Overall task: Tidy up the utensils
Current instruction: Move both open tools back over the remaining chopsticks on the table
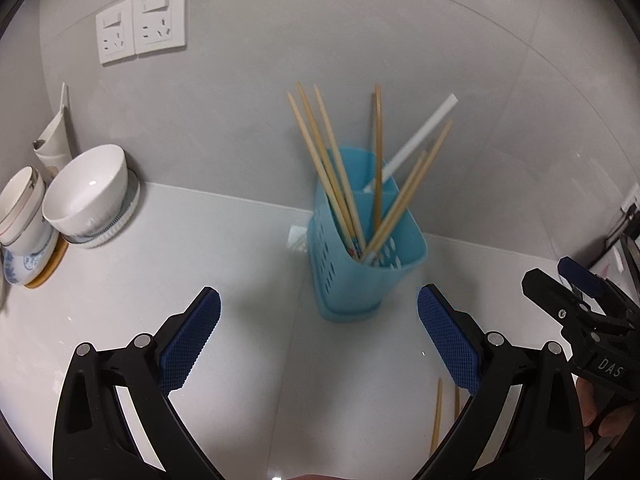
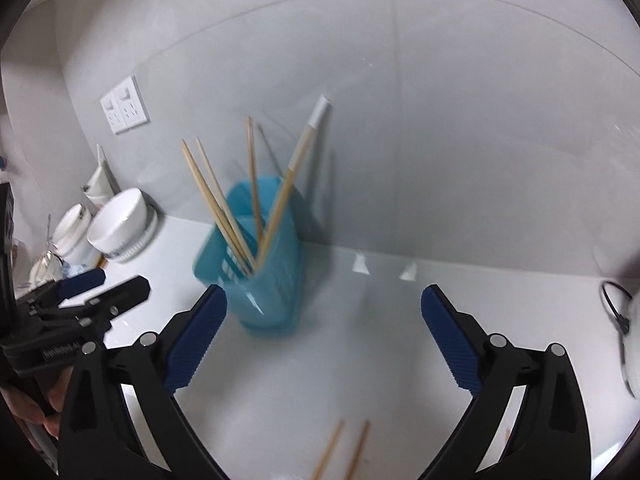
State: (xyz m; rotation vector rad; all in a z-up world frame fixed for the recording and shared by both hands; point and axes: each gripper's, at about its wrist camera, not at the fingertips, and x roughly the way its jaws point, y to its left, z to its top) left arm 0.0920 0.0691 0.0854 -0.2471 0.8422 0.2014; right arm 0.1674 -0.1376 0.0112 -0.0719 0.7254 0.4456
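White counter [image 1: 120,320] under grey wall, blue holder [image 1: 360,256] standing loaded with chopsticks [image 1: 332,172].

Left wrist view: left gripper [image 1: 319,334] gaping, empty. Right wrist view: right gripper [image 2: 324,336] gaping, empty; two loose chopsticks [image 2: 344,452] lying near, risking rolling away if nudged.

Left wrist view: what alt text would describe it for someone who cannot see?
A light blue perforated plastic utensil holder stands on a white counter, holding wooden chopsticks. The open, empty left hand-held gripper frames it; white ceramic bowls sit left.
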